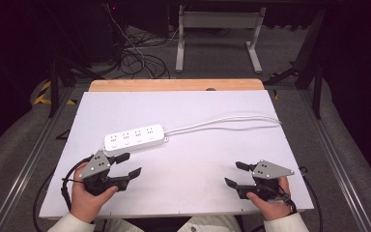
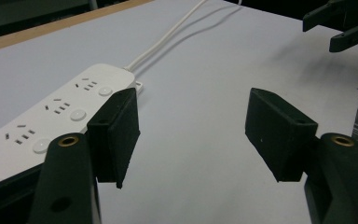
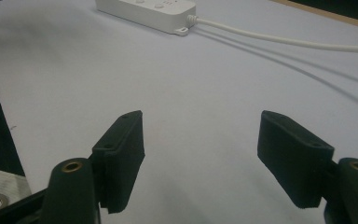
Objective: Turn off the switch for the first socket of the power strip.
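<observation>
White table top point(image 1: 198, 159) with a wood strip along the far edge, dark room behind, cable tangle point(image 1: 135, 55) and a grey metal frame point(image 1: 217, 34) on the carpet beyond. Nothing sits between grippers and target. Power strip point(image 1: 134, 137): white, four socket groups each with a round button, white cord point(image 1: 222, 123) running off right. It lies left of centre, just beyond the left gripper point(image 1: 128, 165). Left jaws wide apart, empty. Right gripper point(image 1: 237, 175) near the front right, jaws apart, empty too.
</observation>
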Tool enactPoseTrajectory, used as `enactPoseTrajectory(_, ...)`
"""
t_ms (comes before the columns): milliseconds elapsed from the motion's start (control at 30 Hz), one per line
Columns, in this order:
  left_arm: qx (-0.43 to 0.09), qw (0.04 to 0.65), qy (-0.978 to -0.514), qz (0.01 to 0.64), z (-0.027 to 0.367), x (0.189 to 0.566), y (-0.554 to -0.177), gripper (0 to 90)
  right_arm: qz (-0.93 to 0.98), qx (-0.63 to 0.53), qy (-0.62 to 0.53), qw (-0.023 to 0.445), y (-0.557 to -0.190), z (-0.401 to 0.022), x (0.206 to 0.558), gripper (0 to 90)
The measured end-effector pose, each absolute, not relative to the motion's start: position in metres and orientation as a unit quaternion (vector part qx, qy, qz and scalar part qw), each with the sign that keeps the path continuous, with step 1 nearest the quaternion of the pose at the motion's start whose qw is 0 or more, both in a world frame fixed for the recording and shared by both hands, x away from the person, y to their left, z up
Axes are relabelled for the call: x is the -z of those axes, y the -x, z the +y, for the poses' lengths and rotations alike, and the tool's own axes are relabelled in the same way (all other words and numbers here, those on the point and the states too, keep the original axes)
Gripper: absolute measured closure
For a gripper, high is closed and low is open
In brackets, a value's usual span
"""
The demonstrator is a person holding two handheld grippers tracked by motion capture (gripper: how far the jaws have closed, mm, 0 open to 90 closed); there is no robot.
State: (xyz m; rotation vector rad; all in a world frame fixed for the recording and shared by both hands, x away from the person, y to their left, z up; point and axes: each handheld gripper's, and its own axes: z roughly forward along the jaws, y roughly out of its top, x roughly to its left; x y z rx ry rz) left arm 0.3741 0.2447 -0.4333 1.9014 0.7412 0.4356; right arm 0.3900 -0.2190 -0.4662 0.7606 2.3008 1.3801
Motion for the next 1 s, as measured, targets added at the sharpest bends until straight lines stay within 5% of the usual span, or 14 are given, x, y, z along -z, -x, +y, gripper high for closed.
enactPoseTrajectory(1000,-0.163,0.490,-0.799,0.308,0.217,0.406,-0.412,39.7,0.814,-0.486,-0.269,0.170,-0.391,-0.219,0.468,32.2)
